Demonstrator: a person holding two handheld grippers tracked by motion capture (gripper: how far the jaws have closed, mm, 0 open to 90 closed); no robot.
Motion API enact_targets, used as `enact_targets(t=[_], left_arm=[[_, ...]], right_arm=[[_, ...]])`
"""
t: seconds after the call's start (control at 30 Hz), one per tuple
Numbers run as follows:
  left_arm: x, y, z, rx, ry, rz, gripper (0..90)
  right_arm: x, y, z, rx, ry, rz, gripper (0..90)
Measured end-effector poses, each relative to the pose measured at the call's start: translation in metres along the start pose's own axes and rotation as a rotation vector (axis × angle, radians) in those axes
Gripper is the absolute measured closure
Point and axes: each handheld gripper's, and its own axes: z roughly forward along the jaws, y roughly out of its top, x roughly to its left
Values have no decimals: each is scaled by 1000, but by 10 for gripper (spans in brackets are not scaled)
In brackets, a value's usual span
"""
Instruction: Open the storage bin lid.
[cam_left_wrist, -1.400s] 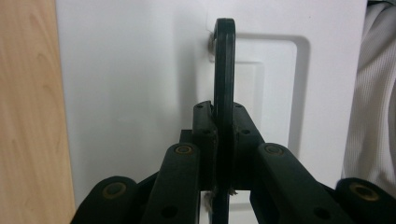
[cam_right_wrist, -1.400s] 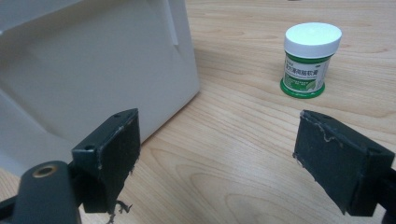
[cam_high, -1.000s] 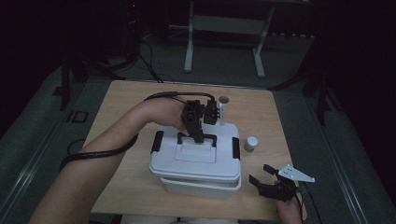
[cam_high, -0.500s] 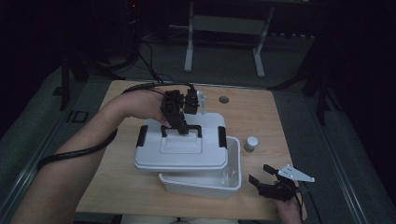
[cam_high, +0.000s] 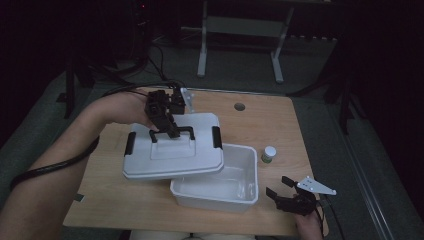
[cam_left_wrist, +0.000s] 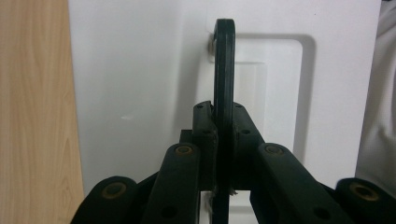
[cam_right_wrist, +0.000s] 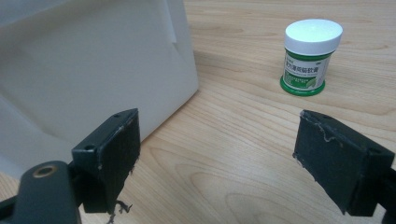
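From above, my left gripper (cam_high: 169, 127) clamps the black handle (cam_high: 172, 133) of the white lid (cam_high: 172, 152), held off to the left over the open white bin (cam_high: 240, 172) on the worktop (cam_high: 280, 120); my right gripper (cam_high: 287, 192) rests near the worktop's front edge, jaws spread wide; a small jar (cam_high: 269, 154) stands just right of the bin.

In my left gripper view, the jaws pinch the handle (cam_left_wrist: 224, 70) tightly against the lid (cam_left_wrist: 140, 93).

In my right gripper view, the jaws stand wide and hold nothing; the bin's wall (cam_right_wrist: 93, 70) is at left, the jar (cam_right_wrist: 308, 58) beyond.

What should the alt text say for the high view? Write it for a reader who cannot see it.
The left hand-held gripper holds a white lid by its black handle, shut on it, the lid off to the left of an open white box on a wooden table. The right hand-held gripper waits open by the table's near right corner, a small jar beyond it.
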Motion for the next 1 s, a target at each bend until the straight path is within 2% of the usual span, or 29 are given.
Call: enact_targets(t=[0.57,0.63,0.73,1.0], left_arm=[[11,-76,-10,-9,22,-135,836],[12,-86,-10,-14,29,-165,836],[14,-98,-11,-22,35,-188,836],[17,-129,-8,-36,38,-249,837]], right_arm=[[0,0,0,1,-2,5,142],[0,0,0,1,-2,5,142],[0,0,0,1,-2,4,142],[0,0,0,-2,-2,7,142]])
